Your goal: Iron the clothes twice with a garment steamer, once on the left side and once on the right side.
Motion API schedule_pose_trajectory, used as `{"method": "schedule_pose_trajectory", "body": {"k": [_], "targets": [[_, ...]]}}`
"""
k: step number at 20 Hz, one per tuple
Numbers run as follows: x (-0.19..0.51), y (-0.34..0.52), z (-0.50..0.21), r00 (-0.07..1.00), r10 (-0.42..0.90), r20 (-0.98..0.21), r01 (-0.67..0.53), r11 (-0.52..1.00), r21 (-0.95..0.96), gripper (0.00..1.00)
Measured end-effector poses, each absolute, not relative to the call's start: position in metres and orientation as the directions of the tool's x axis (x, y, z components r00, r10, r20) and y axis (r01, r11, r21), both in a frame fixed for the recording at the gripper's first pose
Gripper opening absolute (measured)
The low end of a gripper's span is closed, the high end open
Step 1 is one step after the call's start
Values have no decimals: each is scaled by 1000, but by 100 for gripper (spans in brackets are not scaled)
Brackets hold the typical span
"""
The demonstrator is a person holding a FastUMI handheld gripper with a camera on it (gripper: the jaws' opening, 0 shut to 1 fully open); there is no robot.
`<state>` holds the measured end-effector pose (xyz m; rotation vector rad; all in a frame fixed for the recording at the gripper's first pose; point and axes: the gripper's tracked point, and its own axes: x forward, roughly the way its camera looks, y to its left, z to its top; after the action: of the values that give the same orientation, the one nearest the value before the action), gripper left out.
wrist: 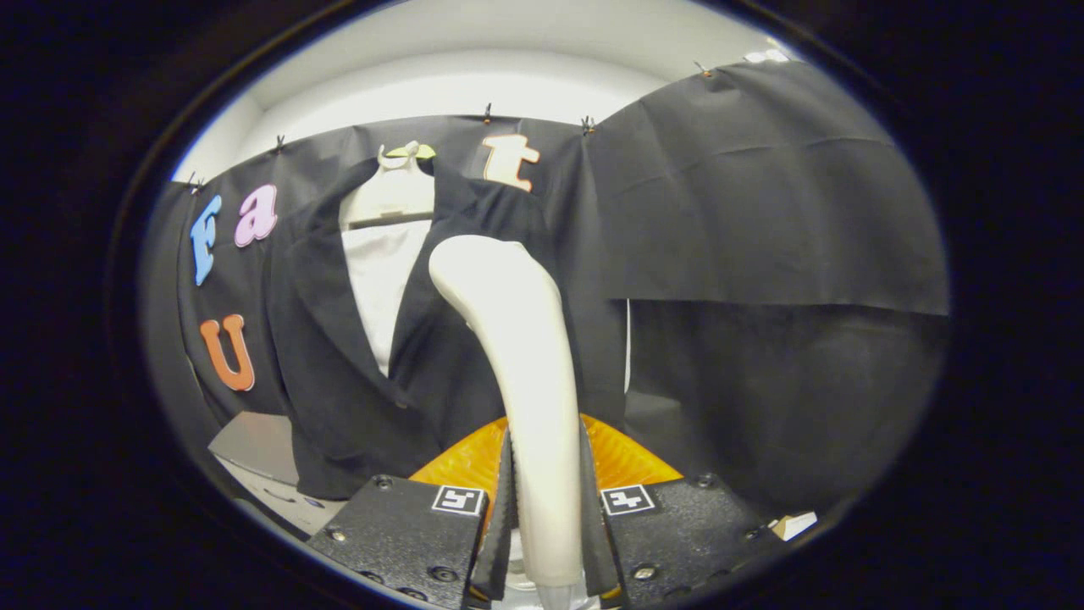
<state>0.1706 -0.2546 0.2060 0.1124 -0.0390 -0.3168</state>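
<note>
Inspector: Count the items and give the jaws' condition.

Operator: I see one garment steamer [517,356], cream-coloured. The gripper [546,534] has its jaws pinching the handle at lower centre, both fingers [501,525] pressed on it, and the head rises to mid-frame. One black jacket [356,356] hangs left of centre over one white shirt [381,280], on one hanger [394,191]. One orange base [474,462] sits behind the fingers.

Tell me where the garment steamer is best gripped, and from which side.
By its slim cream handle, from below its lower end. The gripper is shut on the garment steamer there, a finger on each flank; the handle narrows there, and the curved head stays free toward the black jacket.
</note>
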Motion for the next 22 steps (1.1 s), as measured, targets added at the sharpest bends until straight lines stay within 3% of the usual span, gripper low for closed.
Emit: {"method": "schedule_pose_trajectory", "body": {"k": [11, 22], "targets": [[256, -253, 249, 949, -312, 37, 310, 950, 45, 37], [267, -246, 225, 930, -368, 24, 369, 929, -38, 37]]}}
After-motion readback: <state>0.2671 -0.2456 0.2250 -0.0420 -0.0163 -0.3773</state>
